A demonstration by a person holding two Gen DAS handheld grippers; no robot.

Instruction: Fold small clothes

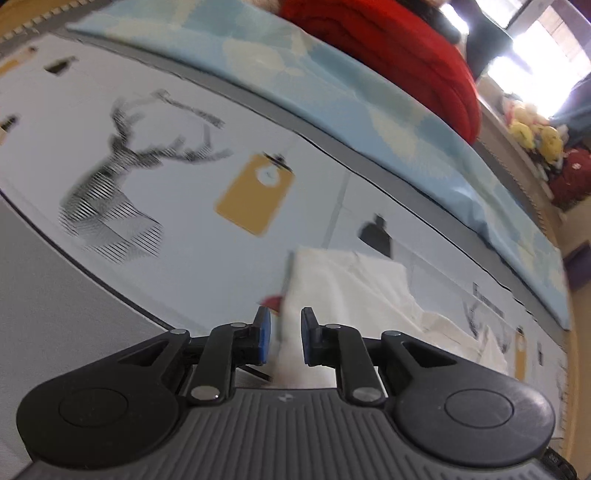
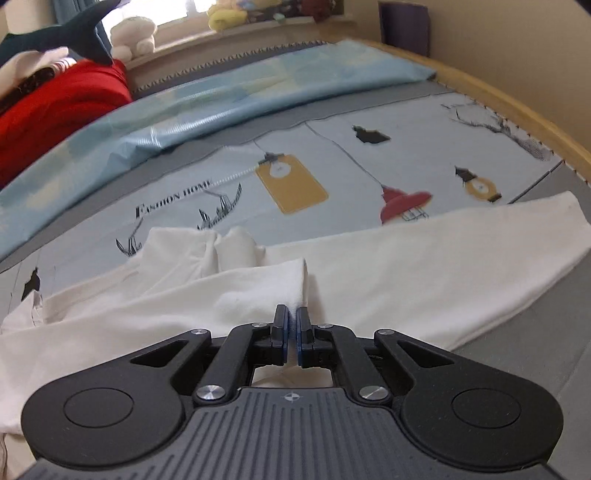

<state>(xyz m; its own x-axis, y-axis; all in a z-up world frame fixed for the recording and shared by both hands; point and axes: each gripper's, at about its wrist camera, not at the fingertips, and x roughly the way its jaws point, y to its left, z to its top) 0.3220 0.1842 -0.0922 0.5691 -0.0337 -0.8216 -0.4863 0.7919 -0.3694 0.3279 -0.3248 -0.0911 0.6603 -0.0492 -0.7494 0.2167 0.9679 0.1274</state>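
A white garment [image 2: 424,266] lies spread and partly folded on a printed bedsheet [image 2: 332,155]. My right gripper [image 2: 293,325] is shut on a raised fold of this cloth, which is pinched between its blue pads. In the left wrist view the same white garment [image 1: 351,291] reaches down from the middle right to the fingers. My left gripper [image 1: 285,332] stands open by a narrow gap. An edge of the cloth runs between its jaws, and the pads do not press on it. A small red bit shows beside that edge.
The sheet [image 1: 184,147] carries deer, lamp and tag prints. A light blue blanket [image 1: 332,96] lies along the far side, with a red blanket [image 1: 399,48] behind it. Plush toys [image 2: 229,14] line the window ledge. A wooden bed rim [image 2: 517,107] curves at the right.
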